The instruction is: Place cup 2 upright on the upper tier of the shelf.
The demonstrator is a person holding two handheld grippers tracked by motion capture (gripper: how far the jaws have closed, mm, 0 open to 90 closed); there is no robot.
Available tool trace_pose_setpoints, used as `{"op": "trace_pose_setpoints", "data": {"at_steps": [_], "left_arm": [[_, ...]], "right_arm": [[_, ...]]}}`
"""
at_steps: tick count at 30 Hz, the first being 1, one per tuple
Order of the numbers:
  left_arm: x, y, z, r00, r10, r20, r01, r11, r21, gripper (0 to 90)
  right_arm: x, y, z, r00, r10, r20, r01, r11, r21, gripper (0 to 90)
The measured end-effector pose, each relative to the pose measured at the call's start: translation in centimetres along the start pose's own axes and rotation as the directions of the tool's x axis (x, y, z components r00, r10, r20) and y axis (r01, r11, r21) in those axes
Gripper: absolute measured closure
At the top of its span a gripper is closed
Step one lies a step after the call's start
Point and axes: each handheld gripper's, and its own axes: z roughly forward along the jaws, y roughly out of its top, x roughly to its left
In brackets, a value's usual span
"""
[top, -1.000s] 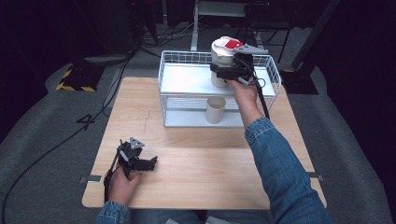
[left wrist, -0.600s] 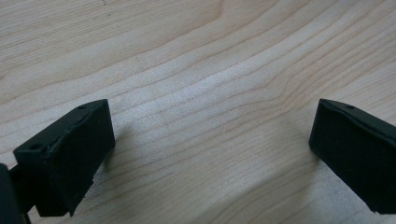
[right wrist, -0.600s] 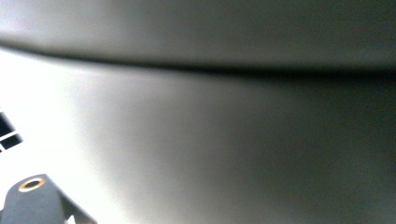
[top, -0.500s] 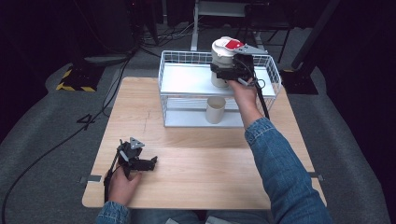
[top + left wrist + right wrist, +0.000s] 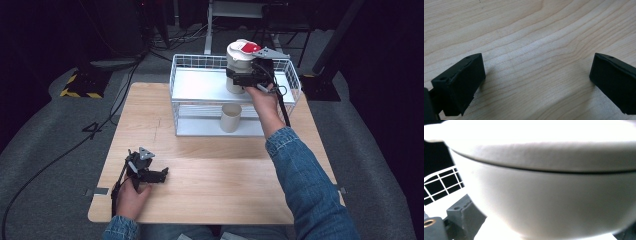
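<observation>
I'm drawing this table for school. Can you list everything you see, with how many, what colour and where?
Table: one, light wood, middle of the room.
Rack: one, white wire, two shelves, at the table's far side.
Jar: one, white with a red-patched lid, on the rack's top shelf, between the right gripper's jaws.
Cup: one, cream, upright on the rack's bottom shelf.
Left gripper: one, black, jaws open, low over the table's near left.
Right gripper: one, black, at the jar, its jaws have just been opening.
Sleeve: one, blue denim, right arm.
</observation>
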Motion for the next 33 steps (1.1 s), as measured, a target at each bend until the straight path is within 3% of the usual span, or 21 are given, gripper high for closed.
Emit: {"op": "trace_pose_setpoints", "data": {"at_steps": [9,18,25,33], "left_arm": [[0.0,0.0,0.0,1.0,0.0,0.0,0.0,1.0,0.0,0.6],[0.0,0.0,0.0,1.0,0.003,-0.004,-0.003,1.0,0.001,0.7],[-0.1,-0.1,-0.1,1.0,-0.001,-0.003,0.001,1.0,0.0,0.6],[-0.1,-0.2,-0.2,1.0,0.0,0.002,0.0,1.0,0.004,0.7]], "right_arm": [[-0.3,0.1,-1.4,0.9999,0.0,-0.016,0.0,1.0,0.001,6.0],[-0.5,-0.2,-4.0,0.999,-0.014,-0.041,0.015,1.0,0.025,5.8],[-0.6,-1.1,-6.8,0.9977,-0.045,-0.05,0.048,0.997,0.065,5.8],[-0.1,-2.4,-9.9,0.9944,-0.066,-0.083,0.072,0.995,0.072,5.8]]}}
